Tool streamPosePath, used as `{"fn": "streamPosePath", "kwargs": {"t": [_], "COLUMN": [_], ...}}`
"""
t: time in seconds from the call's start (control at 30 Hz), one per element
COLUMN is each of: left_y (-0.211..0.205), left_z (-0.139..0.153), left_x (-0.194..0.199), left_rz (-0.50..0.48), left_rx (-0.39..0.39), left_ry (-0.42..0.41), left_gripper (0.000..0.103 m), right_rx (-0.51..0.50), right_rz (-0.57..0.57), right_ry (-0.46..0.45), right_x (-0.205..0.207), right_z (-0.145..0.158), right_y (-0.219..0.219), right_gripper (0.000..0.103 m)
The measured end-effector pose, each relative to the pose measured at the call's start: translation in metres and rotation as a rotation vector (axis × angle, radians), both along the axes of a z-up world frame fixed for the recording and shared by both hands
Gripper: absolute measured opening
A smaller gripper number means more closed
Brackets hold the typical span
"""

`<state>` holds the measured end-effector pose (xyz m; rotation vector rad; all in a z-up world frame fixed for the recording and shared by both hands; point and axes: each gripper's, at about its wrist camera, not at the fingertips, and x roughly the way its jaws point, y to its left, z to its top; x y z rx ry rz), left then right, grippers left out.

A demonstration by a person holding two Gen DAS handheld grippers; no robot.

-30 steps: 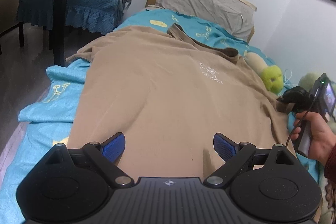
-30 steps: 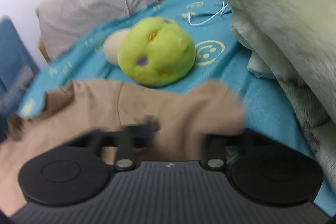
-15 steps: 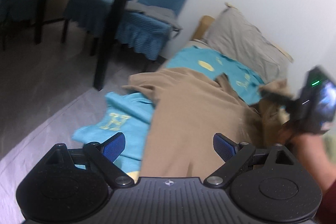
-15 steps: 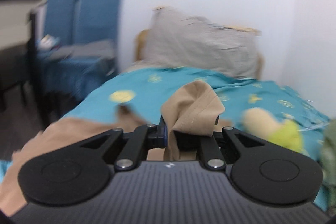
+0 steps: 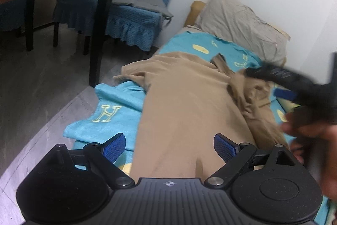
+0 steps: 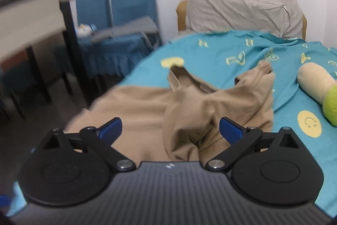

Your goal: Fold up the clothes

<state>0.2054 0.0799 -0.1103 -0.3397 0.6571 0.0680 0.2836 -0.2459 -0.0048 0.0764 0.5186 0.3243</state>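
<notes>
The bed (image 5: pixel 118 115), under a teal sheet, carries the whole job. A tan shirt (image 5: pixel 185 111) lies along it, its long axis running from the foot edge up toward the pillow (image 5: pixel 242 22) at the head, with the collar end pointing that way. Its left side hangs a little over the bed's left edge.

I'd judge the folding barely begun. The right sleeve (image 6: pixel 210 107) has been brought in over the body and sits there in a rumpled heap, not flat, with the collar just behind it. The other sleeve, near the left edge toward the head, looks untouched, and the body has not been folded up at all. So one rough side fold is done; smoothing it, the left side and the lengthwise folds remain.

The right gripper (image 6: pixel 170 130) hangs just over the heaped sleeve with its jaws spread wide and nothing pinched between them. The left gripper (image 5: pixel 169 144) hovers near the foot edge over the hem, jaws likewise wide apart and empty.

A plush toy (image 6: pixel 318 88) lies toward the bed's right edge, apart from the shirt.
</notes>
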Motion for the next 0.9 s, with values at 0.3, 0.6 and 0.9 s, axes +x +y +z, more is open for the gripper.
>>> {"fn": "streamPosePath", "kwargs": {"t": [0.3,0.6,0.9], "left_y": [-0.034,-0.085,-0.129], "left_z": [0.011,0.004,-0.031], "left_x": [-0.028,-0.073,-0.078], "left_rz": [-0.149,-0.412,-0.558], "left_rx": [-0.007,-0.207,-0.394], "left_ry": [0.018,0.127,0.235], "left_gripper": [0.092,0.080,0.062], "right_rx": [0.177,0.340,0.391], "right_rz": [-0.134,-0.330,-0.346], "right_ry": [0.064,0.128,0.141], "right_x": [-0.122,-0.239,-0.230], "right_z": [0.080,0.081,0.071], "right_y": [-0.074,-0.145,-0.163], "right_gripper": [0.101,0.101,0.101]}}
